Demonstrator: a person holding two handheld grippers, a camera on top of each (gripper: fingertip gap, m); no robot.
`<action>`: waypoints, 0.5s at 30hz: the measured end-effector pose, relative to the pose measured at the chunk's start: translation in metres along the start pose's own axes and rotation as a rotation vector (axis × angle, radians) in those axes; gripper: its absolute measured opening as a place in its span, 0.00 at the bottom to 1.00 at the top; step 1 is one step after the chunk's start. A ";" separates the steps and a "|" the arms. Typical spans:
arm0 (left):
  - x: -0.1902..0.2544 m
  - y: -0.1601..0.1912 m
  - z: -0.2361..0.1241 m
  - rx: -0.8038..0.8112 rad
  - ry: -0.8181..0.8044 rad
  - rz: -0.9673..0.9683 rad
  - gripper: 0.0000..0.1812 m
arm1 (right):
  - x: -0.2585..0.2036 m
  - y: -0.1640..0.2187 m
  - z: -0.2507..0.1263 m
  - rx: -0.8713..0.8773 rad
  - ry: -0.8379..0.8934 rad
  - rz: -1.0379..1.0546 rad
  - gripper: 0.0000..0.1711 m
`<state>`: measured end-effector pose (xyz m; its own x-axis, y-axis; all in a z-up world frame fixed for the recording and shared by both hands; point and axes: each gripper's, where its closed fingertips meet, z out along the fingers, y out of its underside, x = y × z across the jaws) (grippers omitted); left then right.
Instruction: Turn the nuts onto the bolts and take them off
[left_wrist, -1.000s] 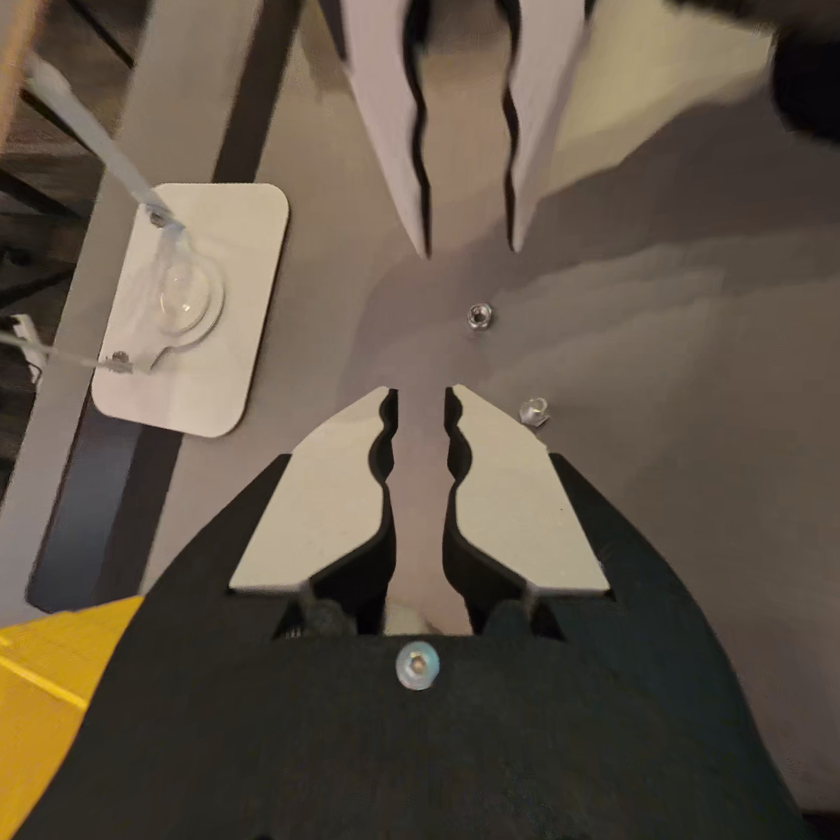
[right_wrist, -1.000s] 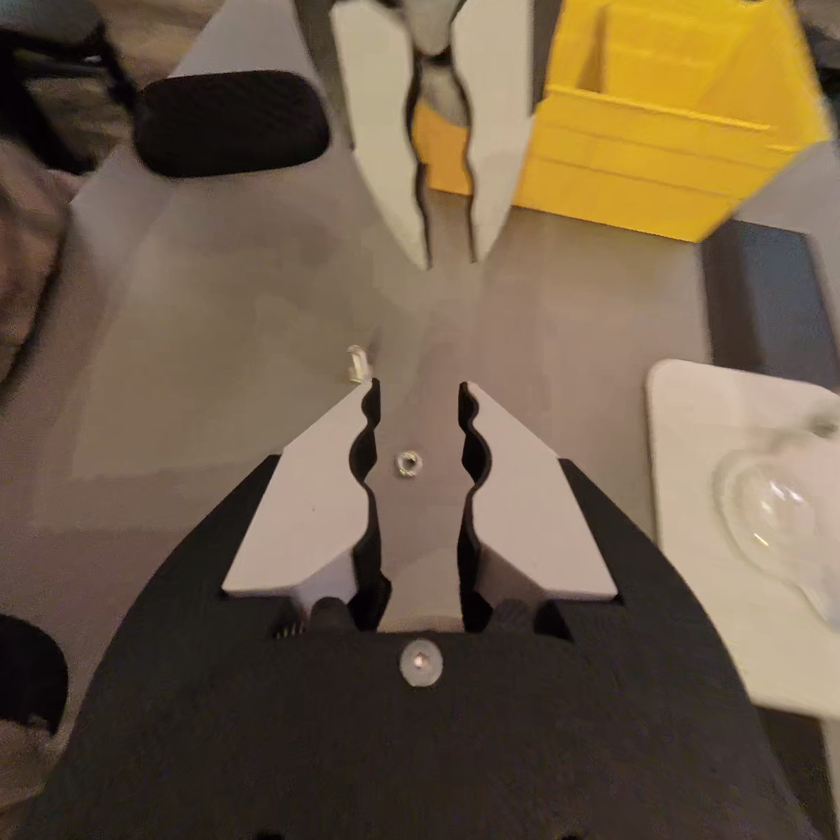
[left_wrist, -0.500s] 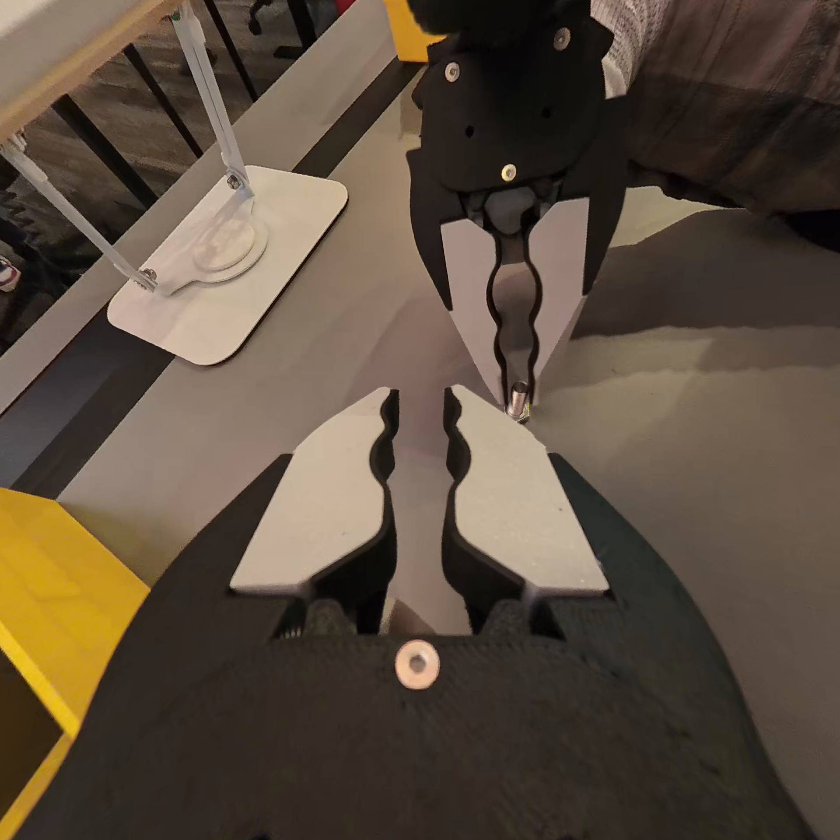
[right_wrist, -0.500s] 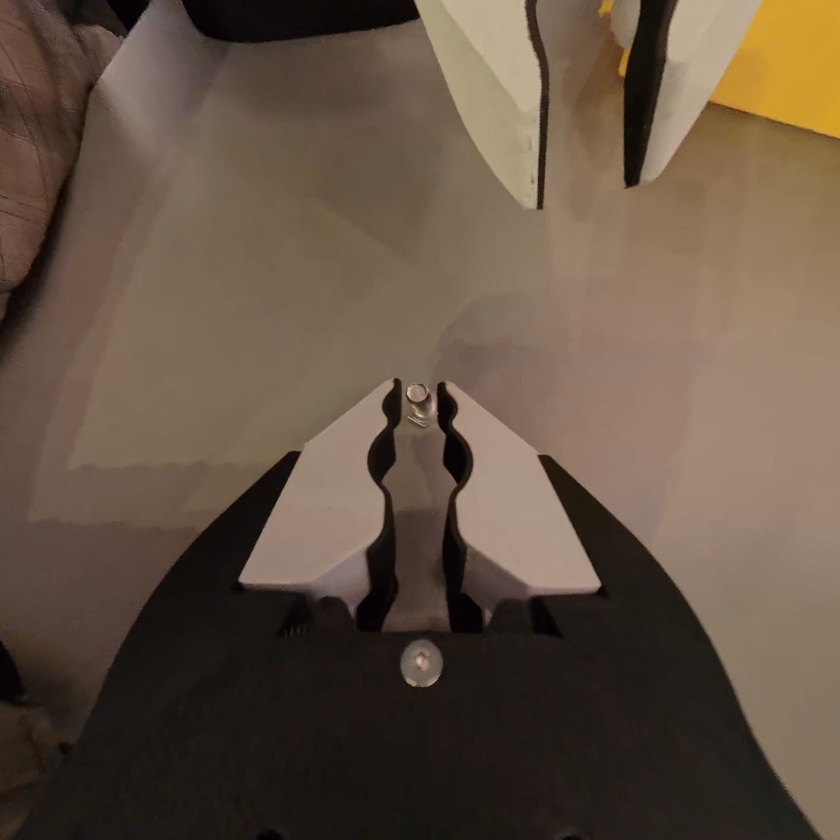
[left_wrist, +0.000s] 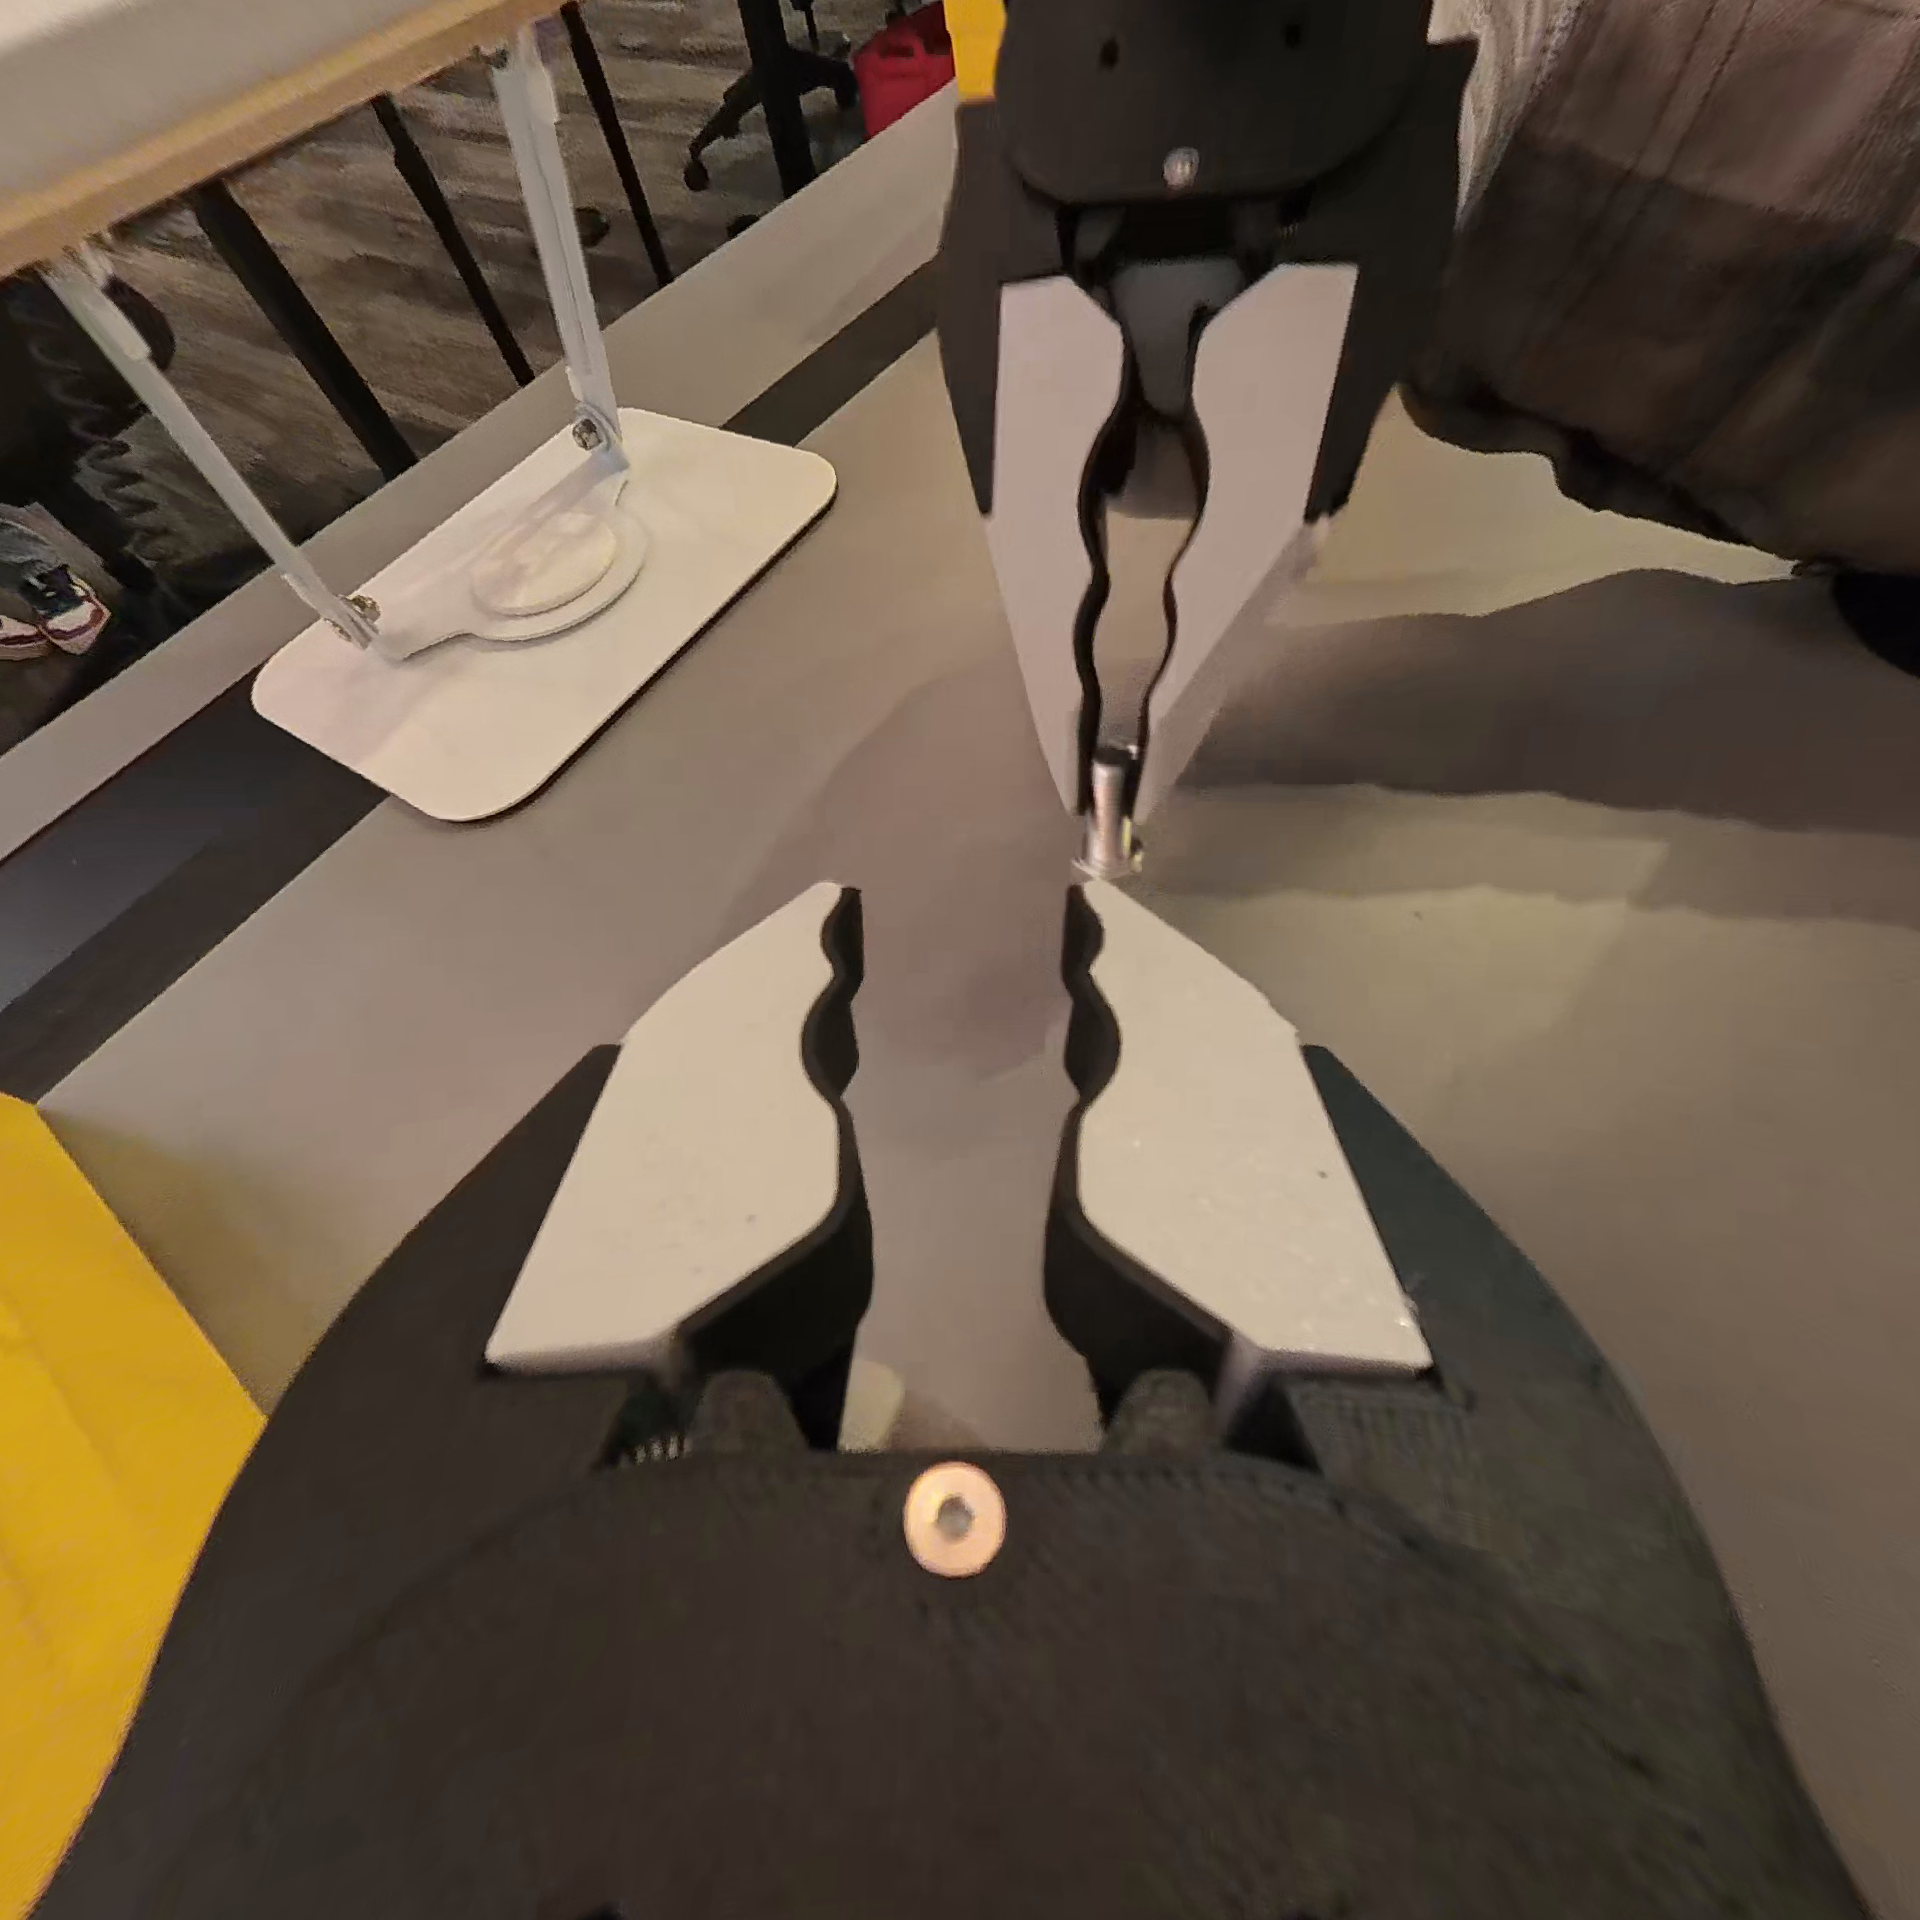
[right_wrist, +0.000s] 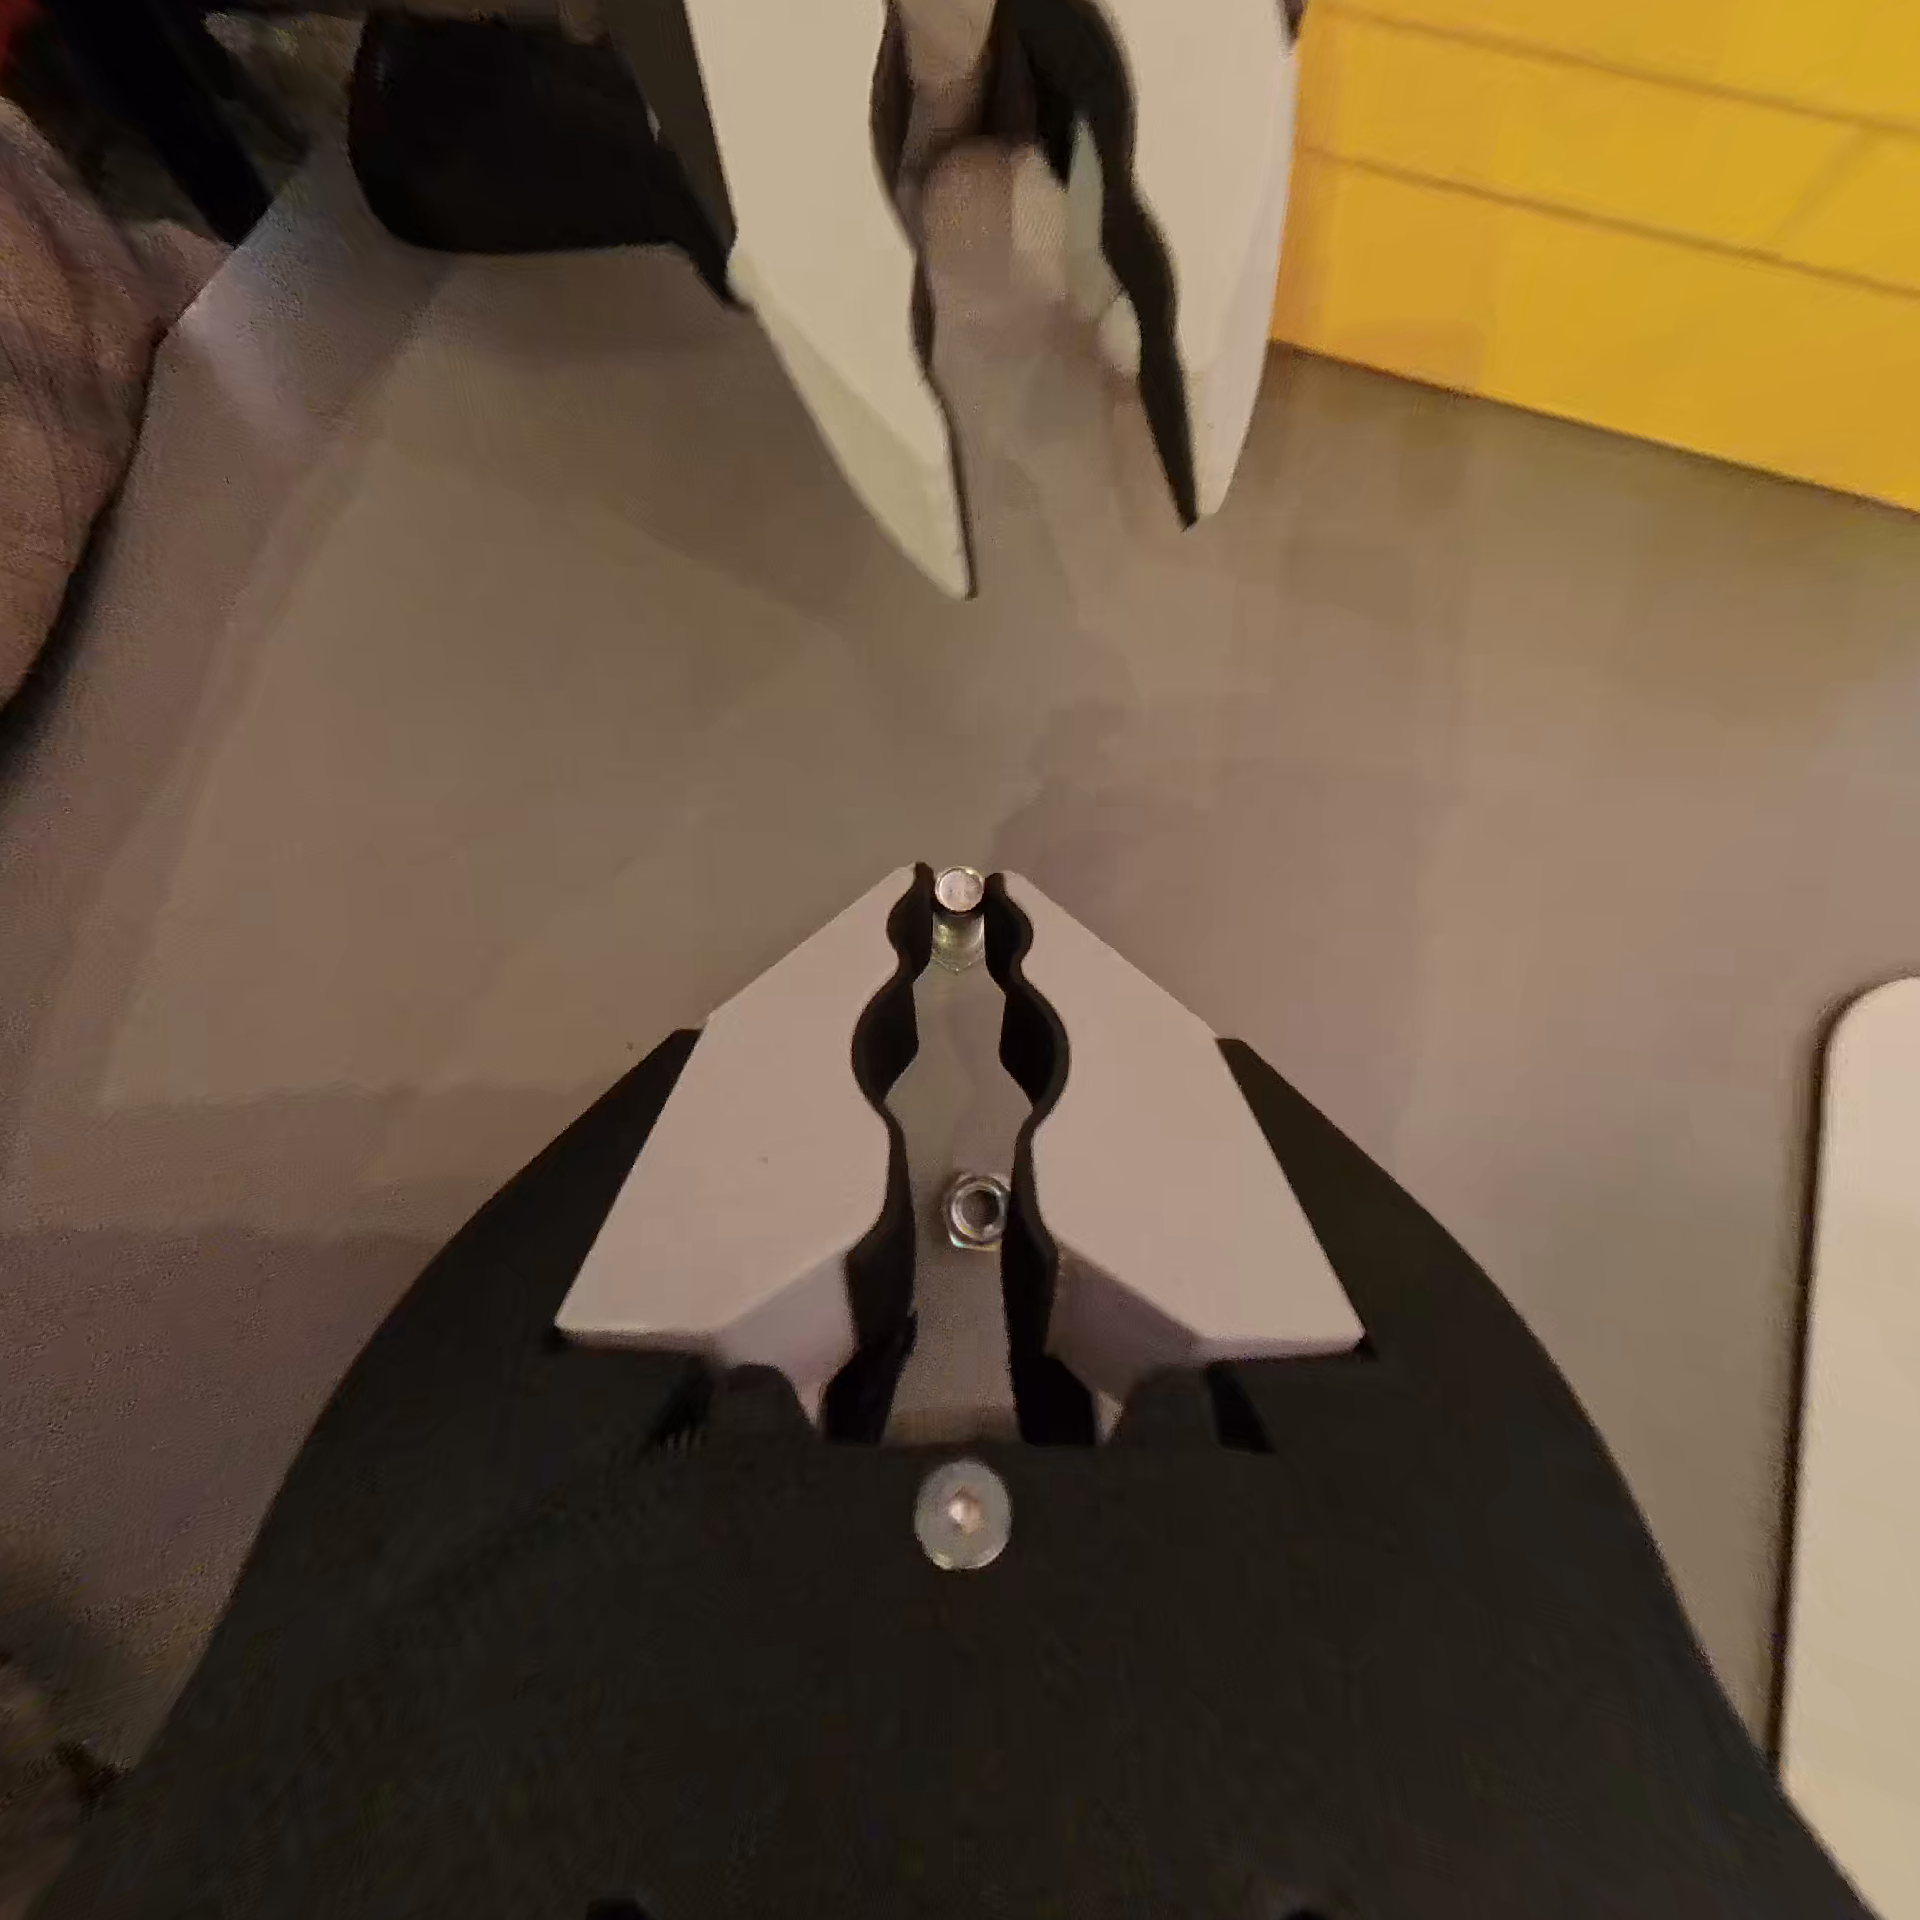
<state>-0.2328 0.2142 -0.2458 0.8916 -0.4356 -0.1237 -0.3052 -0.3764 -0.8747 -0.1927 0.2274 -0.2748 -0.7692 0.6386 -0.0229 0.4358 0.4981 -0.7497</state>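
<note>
Right hand-held gripper (right_wrist: 958, 883) pinching bolt (right_wrist: 956, 914) upright at fingertips w/ head touching grey surface (right_wrist: 416, 779), nut (right_wrist: 971, 1214) lying loose on surface betw. its fingers, left hand-held gripper (left_wrist: 961, 904) spread, holding nothing, just beside bolt.

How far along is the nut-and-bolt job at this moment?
Early stage. Done: the right gripper is shut on the bolt, lifted off the grey table. In hand: bringing the bolt up opposite the left gripper, which is open and empty. Left: the nut lies loose on the table, seen between the right fingers; it has to be picked up, threaded on, then taken off.
</note>
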 end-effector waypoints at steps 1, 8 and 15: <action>0.003 0.001 0.002 0.001 0.008 -0.001 0.22 | 0.002 -0.004 -0.005 0.024 0.014 -0.003 0.04; 0.021 -0.012 0.022 0.107 0.027 -0.041 0.24 | -0.004 -0.060 -0.050 0.297 0.063 -0.074 0.04; 0.018 -0.032 0.036 0.190 -0.090 0.013 0.18 | -0.009 -0.072 -0.059 0.306 0.086 -0.107 0.04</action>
<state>-0.1946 0.2477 -0.2369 0.9171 -0.3610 -0.1693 -0.2555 -0.2063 -0.9446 -0.1895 0.2204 -0.1815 -0.7548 0.6462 0.1126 0.1844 0.3738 -0.9090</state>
